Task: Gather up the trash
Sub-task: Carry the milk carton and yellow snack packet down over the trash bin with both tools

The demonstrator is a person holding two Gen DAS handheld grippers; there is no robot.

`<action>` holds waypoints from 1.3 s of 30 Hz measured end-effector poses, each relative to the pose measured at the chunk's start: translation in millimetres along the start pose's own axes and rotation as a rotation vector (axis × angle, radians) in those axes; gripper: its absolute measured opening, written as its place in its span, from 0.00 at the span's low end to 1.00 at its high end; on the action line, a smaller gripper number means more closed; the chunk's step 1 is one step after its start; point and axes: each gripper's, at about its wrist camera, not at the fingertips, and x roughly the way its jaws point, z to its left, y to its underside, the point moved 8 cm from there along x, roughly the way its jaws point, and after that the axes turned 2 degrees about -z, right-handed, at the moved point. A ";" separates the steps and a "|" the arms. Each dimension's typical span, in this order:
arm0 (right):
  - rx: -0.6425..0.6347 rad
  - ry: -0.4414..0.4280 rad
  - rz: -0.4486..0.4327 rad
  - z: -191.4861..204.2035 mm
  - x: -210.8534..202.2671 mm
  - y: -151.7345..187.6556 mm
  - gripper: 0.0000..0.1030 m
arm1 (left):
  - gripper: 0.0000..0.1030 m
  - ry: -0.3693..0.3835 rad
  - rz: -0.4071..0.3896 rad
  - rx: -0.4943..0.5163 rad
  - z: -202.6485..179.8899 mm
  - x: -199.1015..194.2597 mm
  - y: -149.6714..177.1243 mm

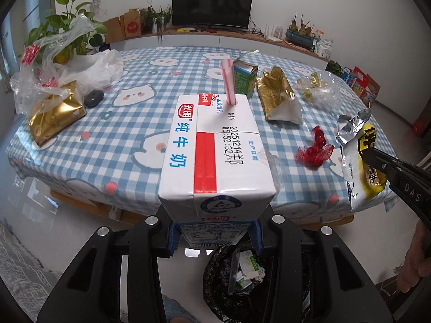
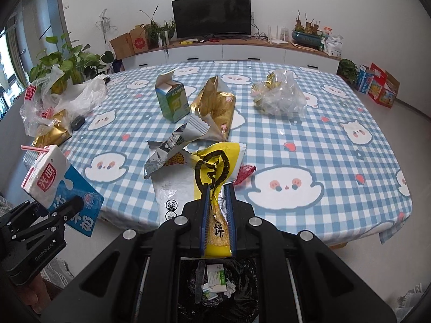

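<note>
My left gripper (image 1: pixel 214 235) is shut on a white milk carton (image 1: pixel 215 148) with a red-striped straw, held off the table's near edge above a black-lined trash bin (image 1: pixel 242 290). The carton also shows in the right wrist view (image 2: pixel 54 183). My right gripper (image 2: pixel 217 212) is shut on a yellow and white snack wrapper (image 2: pixel 210 172) with torn foil, also above the bin (image 2: pixel 218 290). That wrapper shows at the right of the left wrist view (image 1: pixel 361 161).
On the blue checked tablecloth (image 2: pixel 336 140) lie a green carton (image 2: pixel 172 99), a gold bag (image 2: pixel 215 105), a clear plastic bag of wrappers (image 2: pixel 280 97), a red net scrap (image 1: pixel 315 150), another gold bag (image 1: pixel 54 118) and white plastic bags (image 1: pixel 80 67). Plants and a TV stand behind.
</note>
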 end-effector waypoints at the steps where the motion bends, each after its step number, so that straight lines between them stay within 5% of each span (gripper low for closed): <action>1: 0.001 -0.001 0.004 0.6 -0.5 6.3 0.10 | 0.39 0.000 0.003 -0.001 1.2 -0.9 4.7; 9: 0.009 -0.012 0.055 8.5 5.3 64.0 0.10 | 0.39 0.016 0.007 0.000 4.4 -7.2 48.0; 22: -0.007 -0.007 0.107 21.3 9.3 112.3 0.10 | 0.38 -0.001 0.062 -0.023 25.4 -2.1 105.4; 39: -0.005 0.004 0.231 23.6 82.3 171.2 0.10 | 0.38 0.041 0.131 -0.016 18.6 68.4 149.4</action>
